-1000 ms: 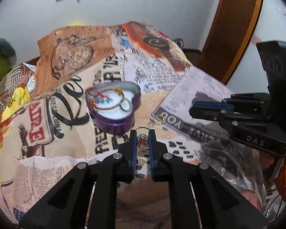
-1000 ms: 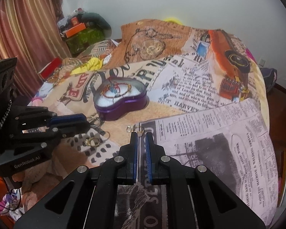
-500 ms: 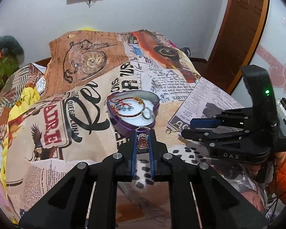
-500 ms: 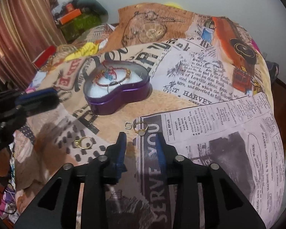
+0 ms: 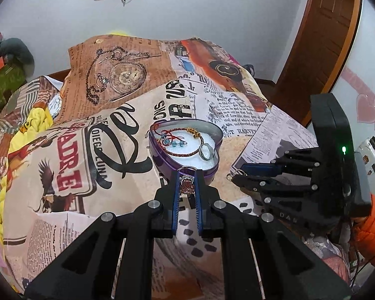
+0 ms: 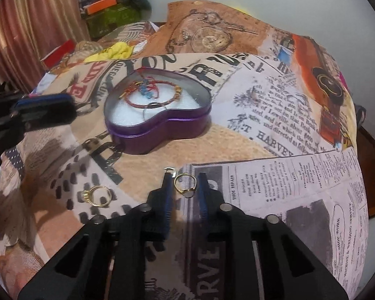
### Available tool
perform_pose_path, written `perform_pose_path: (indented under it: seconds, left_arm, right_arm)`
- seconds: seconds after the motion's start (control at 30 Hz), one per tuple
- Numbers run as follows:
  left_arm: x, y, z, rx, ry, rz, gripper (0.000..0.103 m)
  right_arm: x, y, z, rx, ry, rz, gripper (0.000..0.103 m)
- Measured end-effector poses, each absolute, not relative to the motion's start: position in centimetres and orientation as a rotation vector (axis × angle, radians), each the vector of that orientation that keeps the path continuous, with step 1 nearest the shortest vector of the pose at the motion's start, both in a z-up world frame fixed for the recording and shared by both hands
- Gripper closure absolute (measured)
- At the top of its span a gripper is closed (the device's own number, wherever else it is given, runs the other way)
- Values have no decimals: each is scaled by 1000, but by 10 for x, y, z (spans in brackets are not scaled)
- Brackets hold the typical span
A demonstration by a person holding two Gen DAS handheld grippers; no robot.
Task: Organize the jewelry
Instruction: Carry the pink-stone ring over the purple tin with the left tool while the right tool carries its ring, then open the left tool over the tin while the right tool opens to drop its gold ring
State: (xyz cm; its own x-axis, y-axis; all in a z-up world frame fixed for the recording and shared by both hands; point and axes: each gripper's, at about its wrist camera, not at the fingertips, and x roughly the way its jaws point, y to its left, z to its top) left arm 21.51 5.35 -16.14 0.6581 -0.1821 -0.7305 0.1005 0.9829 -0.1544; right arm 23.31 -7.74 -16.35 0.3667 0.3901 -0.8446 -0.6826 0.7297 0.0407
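Tools hover over newsprint bedspread — white wall behind.

Left tool blurred, its body cut off by the edge.

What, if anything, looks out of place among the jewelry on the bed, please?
Three pieces lie loose on the bedspread outside the heart-shaped tin: a gold ring, a second ring between the open right claw fingers, and a small clasp beside it. Nothing looks damaged.
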Motion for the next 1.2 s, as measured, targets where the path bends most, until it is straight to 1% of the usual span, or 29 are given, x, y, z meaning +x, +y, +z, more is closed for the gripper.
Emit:
perform_pose_path:
  seconds: [0.2, 0.63, 0.93, 1.2]
  left_arm:
    - [216, 53, -151, -100, 814, -163, 93]
    - [227, 54, -129, -94, 751, -166, 93]
    - [244, 56, -133, -104, 746, -168, 93]
    - [261, 57, -155, -123, 787, -179, 93]
  right_arm:
    - [235, -85, -156, -285, 977, 696, 86]
    - [237, -74, -98, -190, 826, 715, 86]
    - [255, -60, -97, -166, 801, 718, 86]
    - [276, -54, -118, -161, 864, 725, 86]
